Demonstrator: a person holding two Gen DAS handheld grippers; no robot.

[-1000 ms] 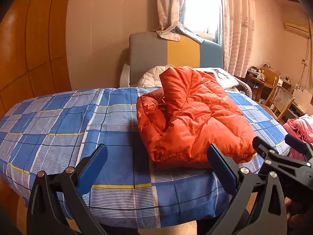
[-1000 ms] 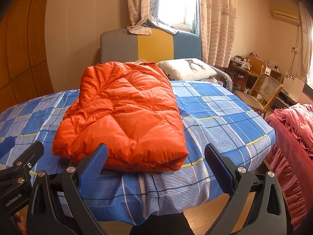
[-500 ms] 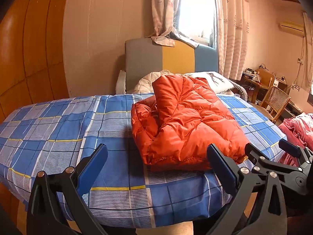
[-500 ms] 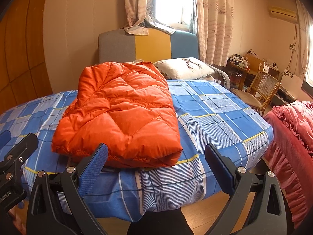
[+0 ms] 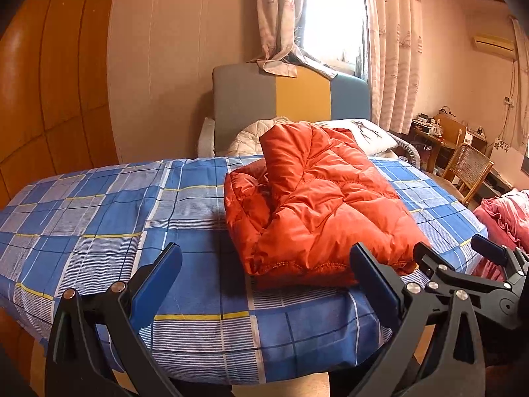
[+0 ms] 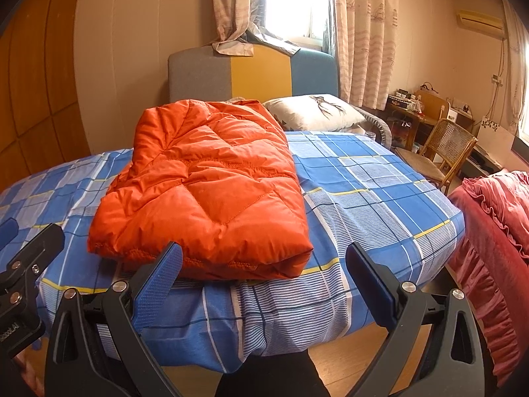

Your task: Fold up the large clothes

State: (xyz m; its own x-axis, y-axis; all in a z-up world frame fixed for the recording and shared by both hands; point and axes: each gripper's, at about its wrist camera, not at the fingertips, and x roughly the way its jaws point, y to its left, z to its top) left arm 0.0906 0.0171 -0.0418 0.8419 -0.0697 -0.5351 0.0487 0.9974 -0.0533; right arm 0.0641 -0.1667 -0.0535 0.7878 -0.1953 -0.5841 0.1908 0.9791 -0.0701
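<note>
Left gripper (image 5: 264, 281) released, jaws wide apart, nothing between them, hanging off the near edge of the bed (image 5: 99, 218). Right gripper (image 6: 263, 274) likewise released and empty, at the near edge; it also shows at the right in the left wrist view. Orange puffer jacket (image 6: 205, 192) lies folded in a thick bundle on the blue plaid sheet, near edge, touching neither gripper. Pillow (image 6: 314, 112) and tricolour headboard (image 6: 251, 72) far behind; wicker chair (image 6: 443, 149) far right.
</note>
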